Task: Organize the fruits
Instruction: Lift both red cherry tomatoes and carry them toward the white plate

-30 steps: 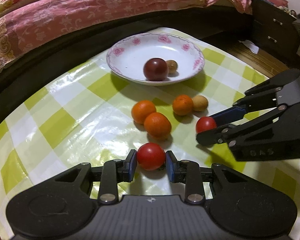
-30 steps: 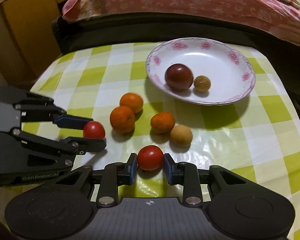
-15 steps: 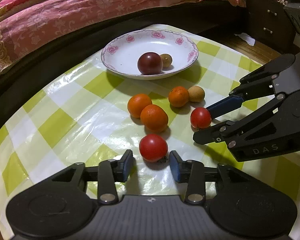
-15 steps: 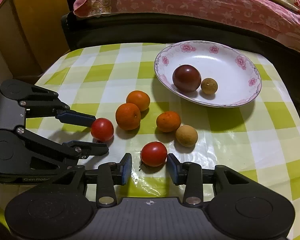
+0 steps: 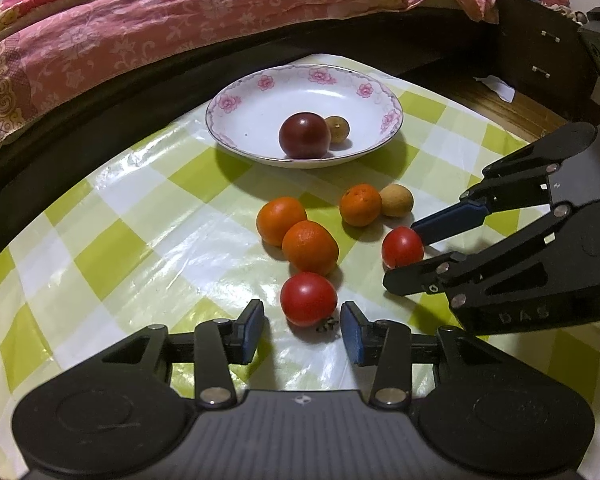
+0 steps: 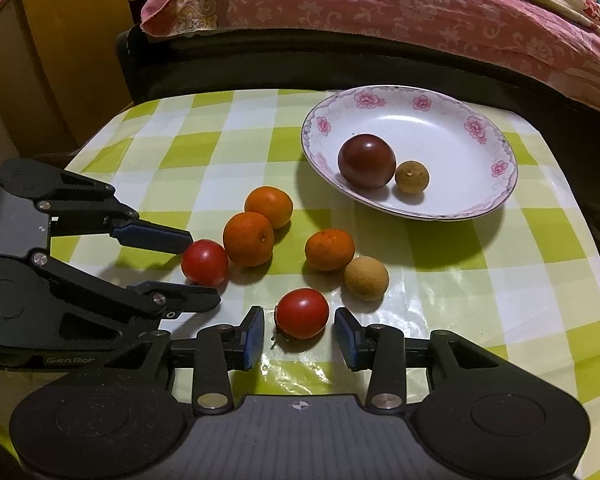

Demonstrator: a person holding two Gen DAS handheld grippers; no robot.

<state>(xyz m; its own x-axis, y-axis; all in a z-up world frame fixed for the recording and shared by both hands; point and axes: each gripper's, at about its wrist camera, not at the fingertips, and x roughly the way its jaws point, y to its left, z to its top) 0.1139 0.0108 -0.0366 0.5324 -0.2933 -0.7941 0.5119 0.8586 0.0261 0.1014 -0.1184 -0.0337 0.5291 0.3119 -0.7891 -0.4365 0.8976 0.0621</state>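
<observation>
At the bottom centre of the left wrist view, the left gripper (image 5: pixel 303 330) is spread wide with a red tomato (image 5: pixel 308 299) lying loose on the checked tablecloth (image 5: pixel 148 240) just ahead of the gap between its blue pads. The right gripper (image 6: pixel 299 332) is likewise released at the bottom of its own view, a second red tomato (image 6: pixel 302 313) sitting free between its tips. Beyond, toward mid-frame, three oranges (image 5: pixel 310 247) and a tan fruit (image 5: pixel 397 200) rest on the cloth — and at upper centre the flowered plate (image 5: pixel 260 92) holds a dark red fruit (image 5: pixel 304 136) touching a small brown one (image 5: pixel 337 129).
</observation>
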